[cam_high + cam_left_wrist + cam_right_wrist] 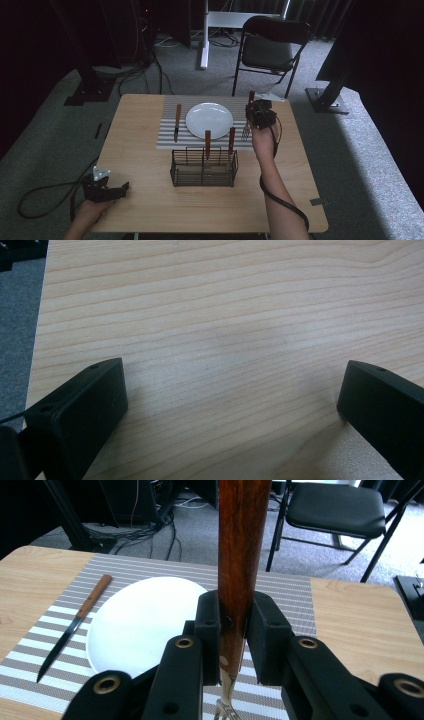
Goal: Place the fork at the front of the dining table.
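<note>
My right gripper (256,116) (234,622) is shut on a wooden-handled fork (242,540), held upright with its tines (246,133) down over the right part of the striped placemat (170,137) (290,595). A white plate (209,120) (140,625) lies in the middle of the mat. A knife (177,122) (75,622) with a wooden handle lies left of the plate. My left gripper (117,190) (232,400) rests open on the bare wood at the table's front left corner, with nothing between its jaws.
A black wire basket (203,168) stands in front of the plate with two wooden-handled utensils (207,142) upright in it. A black folding chair (267,47) stands beyond the table (145,200). Cables trail on the carpet at left.
</note>
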Motion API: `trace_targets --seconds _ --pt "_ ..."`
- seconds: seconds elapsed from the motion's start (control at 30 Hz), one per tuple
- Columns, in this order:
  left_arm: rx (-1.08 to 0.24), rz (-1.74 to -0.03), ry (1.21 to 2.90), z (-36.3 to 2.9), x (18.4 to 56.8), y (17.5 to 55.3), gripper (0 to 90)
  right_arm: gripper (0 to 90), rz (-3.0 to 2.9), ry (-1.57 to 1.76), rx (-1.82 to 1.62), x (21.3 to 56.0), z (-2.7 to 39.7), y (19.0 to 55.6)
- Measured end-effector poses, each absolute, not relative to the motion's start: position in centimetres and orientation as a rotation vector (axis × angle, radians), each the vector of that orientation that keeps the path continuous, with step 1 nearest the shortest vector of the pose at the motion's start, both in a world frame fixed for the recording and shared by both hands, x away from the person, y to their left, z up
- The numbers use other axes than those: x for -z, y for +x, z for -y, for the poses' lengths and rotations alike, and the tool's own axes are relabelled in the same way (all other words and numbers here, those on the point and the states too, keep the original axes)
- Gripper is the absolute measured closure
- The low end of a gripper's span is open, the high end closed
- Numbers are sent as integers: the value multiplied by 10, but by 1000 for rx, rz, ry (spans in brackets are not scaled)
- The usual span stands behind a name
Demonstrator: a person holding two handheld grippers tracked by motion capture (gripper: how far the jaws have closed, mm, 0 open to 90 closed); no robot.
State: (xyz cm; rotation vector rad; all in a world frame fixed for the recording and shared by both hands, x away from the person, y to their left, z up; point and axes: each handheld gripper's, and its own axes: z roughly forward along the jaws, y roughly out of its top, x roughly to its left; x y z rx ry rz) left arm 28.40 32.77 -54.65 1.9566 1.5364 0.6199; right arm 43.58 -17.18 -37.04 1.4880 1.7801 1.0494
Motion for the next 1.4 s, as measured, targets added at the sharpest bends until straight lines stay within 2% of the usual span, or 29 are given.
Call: trace_targets --seconds 0.53,0.83,1.4 --pt "-626 -1548 1949 -327 546 283 0 763 -1827 1494 -1062 392 184 458" --pt "-625 -1548 1949 -327 546 283 0 763 -1873 1524 -1055 406 181 483" --pt "-625 -1546 1950 -327 547 283 0 763 -1932 1566 -992 434 173 504"
